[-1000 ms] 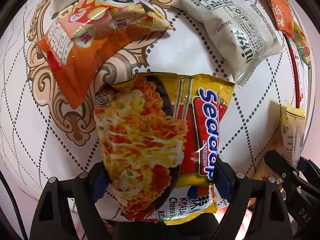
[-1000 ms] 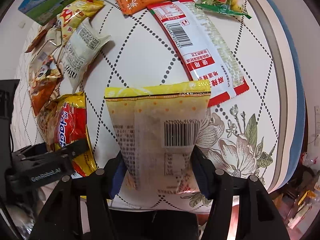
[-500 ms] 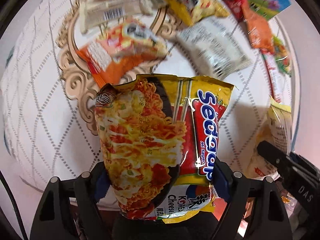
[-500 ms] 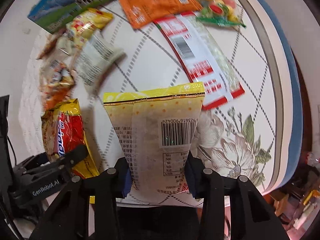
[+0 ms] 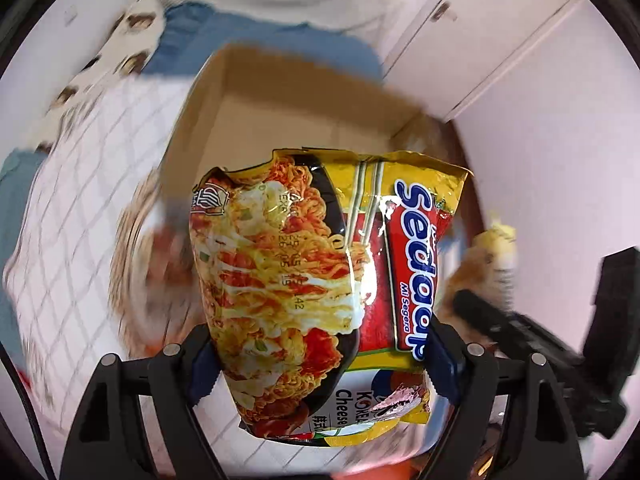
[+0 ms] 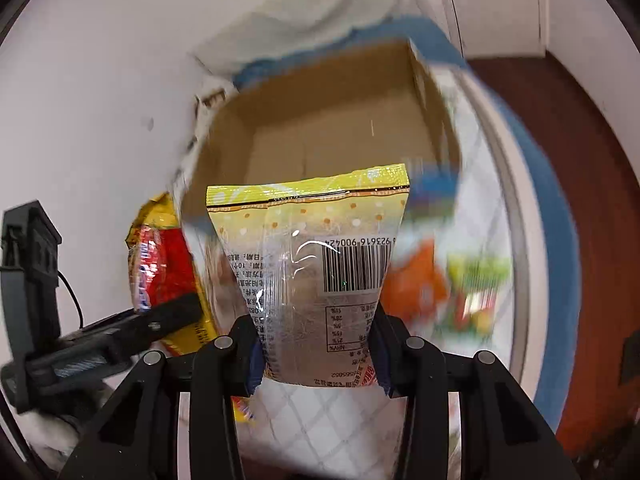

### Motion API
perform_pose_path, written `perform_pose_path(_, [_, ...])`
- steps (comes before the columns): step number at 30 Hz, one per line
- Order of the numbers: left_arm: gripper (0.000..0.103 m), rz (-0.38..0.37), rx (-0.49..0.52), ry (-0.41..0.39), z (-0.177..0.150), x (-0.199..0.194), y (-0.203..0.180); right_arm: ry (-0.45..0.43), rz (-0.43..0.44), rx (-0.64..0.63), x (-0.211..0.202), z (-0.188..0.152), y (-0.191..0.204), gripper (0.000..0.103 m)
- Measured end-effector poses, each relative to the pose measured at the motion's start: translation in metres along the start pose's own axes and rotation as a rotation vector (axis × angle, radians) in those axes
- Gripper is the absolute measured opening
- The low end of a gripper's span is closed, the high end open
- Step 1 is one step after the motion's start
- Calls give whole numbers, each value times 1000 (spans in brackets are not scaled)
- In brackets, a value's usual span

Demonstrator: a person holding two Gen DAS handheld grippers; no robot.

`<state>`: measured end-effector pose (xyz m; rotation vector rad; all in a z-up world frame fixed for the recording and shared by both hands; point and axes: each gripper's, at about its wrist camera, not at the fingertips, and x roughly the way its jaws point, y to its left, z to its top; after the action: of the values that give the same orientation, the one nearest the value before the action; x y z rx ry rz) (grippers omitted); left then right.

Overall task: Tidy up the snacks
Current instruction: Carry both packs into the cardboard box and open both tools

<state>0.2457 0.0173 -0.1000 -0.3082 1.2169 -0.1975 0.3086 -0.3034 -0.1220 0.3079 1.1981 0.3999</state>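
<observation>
Two packets are aloft, one per hand: the left hand-held gripper (image 5: 320, 364) clamps a Sedaap noodle packet (image 5: 320, 280), the right hand-held gripper (image 6: 316, 350) clamps a yellow-topped snack bag (image 6: 316, 264), one open cardboard box (image 6: 332, 136) at twelve o'clock beyond each.

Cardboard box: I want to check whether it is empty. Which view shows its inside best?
The right wrist view: the cardboard box opens toward the camera, floor showing. The left wrist view shows it blurrier, mostly walls.
</observation>
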Motion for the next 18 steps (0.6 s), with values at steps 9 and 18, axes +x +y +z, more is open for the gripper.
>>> perform_pose_path(9, [83, 154, 39, 56, 125, 88, 3, 65, -40, 2, 83, 132, -26, 45])
perform_pose_path(18, [83, 241, 14, 203, 180, 178, 19, 193, -118, -12, 186, 176, -32, 45])
